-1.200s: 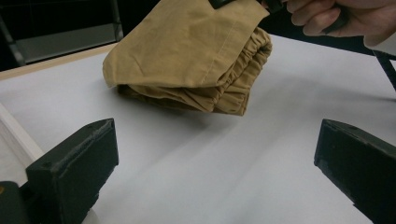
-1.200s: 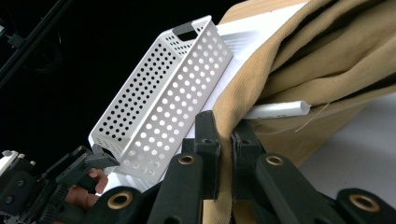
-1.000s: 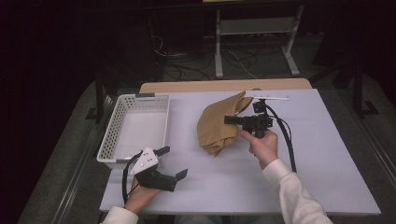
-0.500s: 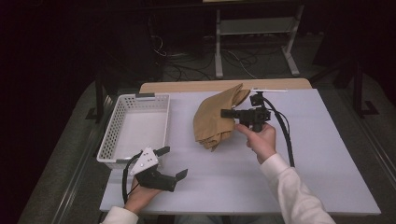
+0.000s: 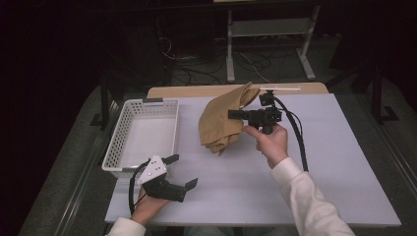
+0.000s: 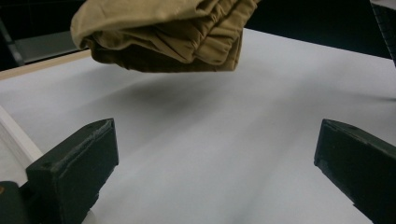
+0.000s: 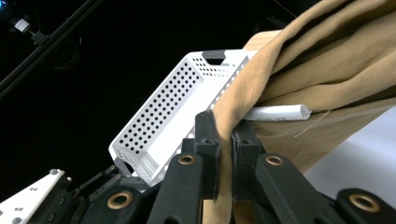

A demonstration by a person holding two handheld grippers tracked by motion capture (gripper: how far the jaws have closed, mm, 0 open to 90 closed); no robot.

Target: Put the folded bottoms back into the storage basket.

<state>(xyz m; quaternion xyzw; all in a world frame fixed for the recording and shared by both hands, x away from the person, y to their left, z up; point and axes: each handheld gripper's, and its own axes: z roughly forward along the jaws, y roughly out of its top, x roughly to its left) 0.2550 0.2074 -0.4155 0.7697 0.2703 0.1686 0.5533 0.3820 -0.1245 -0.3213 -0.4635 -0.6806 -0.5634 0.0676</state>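
The left gripper (image 5: 179, 172) rests at the near left corner of the white table (image 5: 344, 162), held from below by the left hand (image 5: 147, 206). Its jaws stand wide apart and point toward the table's middle, with bare tabletop between them in the left gripper view. The white perforated basket (image 5: 118, 142) sits just beyond it at the left edge.

Farther in, the right hand (image 5: 270, 142) is raised above the table, sleeve (image 5: 307, 201) angled in from the lower right. It holds the right gripper (image 5: 235, 114) level, pointing left. In the right gripper view the jaws are closed tight on a fold of the tan cloth (image 7: 327, 60).

The tan cloth (image 5: 221, 120) hangs bunched from the gripper; the left gripper view shows its lower edge off the table with a shadow beneath. A wooden board (image 5: 196, 91) lies along the far edge.
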